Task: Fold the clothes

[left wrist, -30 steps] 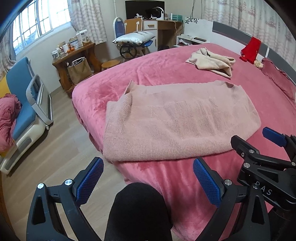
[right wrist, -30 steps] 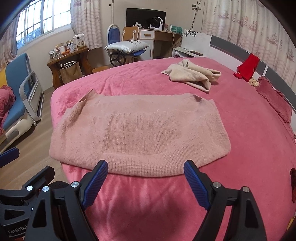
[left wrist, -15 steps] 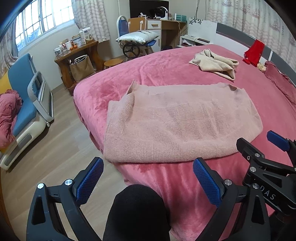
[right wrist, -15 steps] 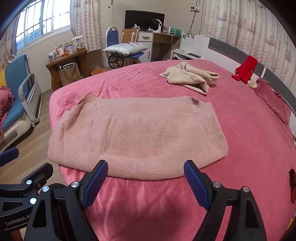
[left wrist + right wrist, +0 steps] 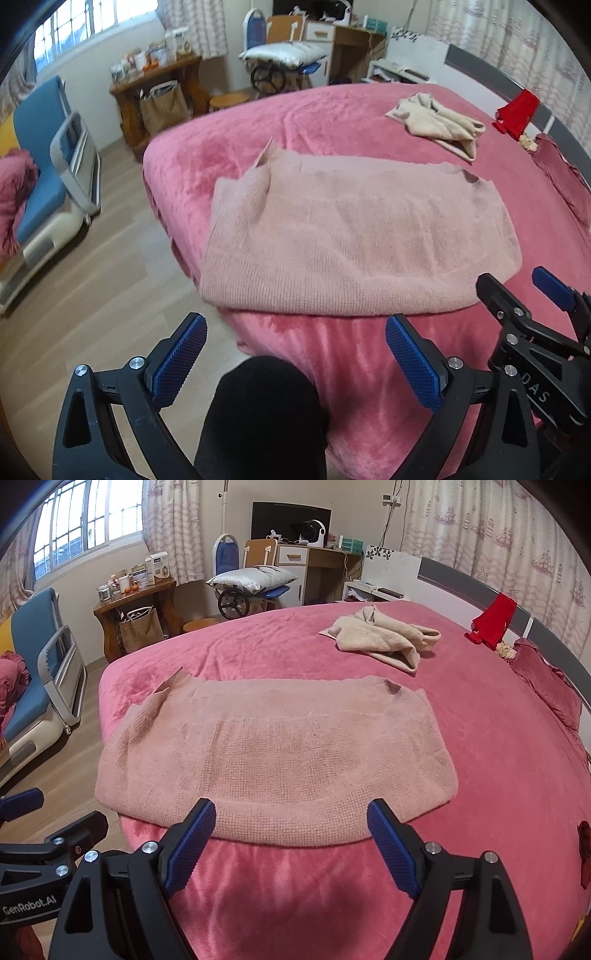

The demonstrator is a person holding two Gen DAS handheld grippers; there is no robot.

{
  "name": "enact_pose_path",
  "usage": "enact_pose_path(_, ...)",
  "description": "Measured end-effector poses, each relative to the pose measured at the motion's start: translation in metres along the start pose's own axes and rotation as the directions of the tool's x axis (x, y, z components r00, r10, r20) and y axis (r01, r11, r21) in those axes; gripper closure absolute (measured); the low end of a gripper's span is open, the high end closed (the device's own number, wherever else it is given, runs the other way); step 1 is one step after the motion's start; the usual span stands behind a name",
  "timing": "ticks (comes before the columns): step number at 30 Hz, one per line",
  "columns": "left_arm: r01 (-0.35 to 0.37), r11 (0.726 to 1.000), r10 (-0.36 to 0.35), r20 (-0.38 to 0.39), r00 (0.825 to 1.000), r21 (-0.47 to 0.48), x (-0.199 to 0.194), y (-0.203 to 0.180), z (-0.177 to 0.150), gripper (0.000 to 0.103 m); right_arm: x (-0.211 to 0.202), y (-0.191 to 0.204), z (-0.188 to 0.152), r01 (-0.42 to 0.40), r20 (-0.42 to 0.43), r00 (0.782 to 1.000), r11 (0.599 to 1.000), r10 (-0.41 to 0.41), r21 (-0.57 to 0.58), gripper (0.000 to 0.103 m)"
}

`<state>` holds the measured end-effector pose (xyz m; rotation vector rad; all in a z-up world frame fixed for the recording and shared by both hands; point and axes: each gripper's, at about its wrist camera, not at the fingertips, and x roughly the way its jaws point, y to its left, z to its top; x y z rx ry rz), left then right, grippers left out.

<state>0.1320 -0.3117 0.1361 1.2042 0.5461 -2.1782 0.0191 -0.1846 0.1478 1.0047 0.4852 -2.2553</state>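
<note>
pink sweater (image 5: 273, 753) lies folded across the bed (image 5: 480, 738), unmoved lately; both claws, left (image 5: 295, 354) and right (image 5: 291, 830), hang open and empty, so the next fold hasn't begun.

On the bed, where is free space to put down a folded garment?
Bare pink bedspread lies right of the flat pink knitted sweater, and between it and the crumpled beige garment. Another strip runs behind the sweater's left corner. The headboard side with the red cloth is crowded.
</note>
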Motion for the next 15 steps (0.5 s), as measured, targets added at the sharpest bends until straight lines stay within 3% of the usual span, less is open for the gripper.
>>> enact_pose_path(6,-0.094,0.996,0.094,0.047,0.994,0.005,-0.001,0.0,-0.004,0.004,0.002,0.0,0.0,-0.007,-0.006,1.0,1.0,0.007,0.005,0.017)
enact_pose_path(11,-0.094,0.995,0.091,0.133,0.987,0.021,-0.013,-0.003,-0.006,0.004,0.004,0.001,-0.001,-0.009,-0.011,1.0,1.0,0.009,0.008,0.017)
enact_pose_path(15,-0.08,0.996,0.074,0.139,0.988,0.031,-0.015,-0.005,-0.005,0.004,0.004,0.001,-0.001,-0.009,-0.011,1.0,1.0,0.009,0.015,0.017)
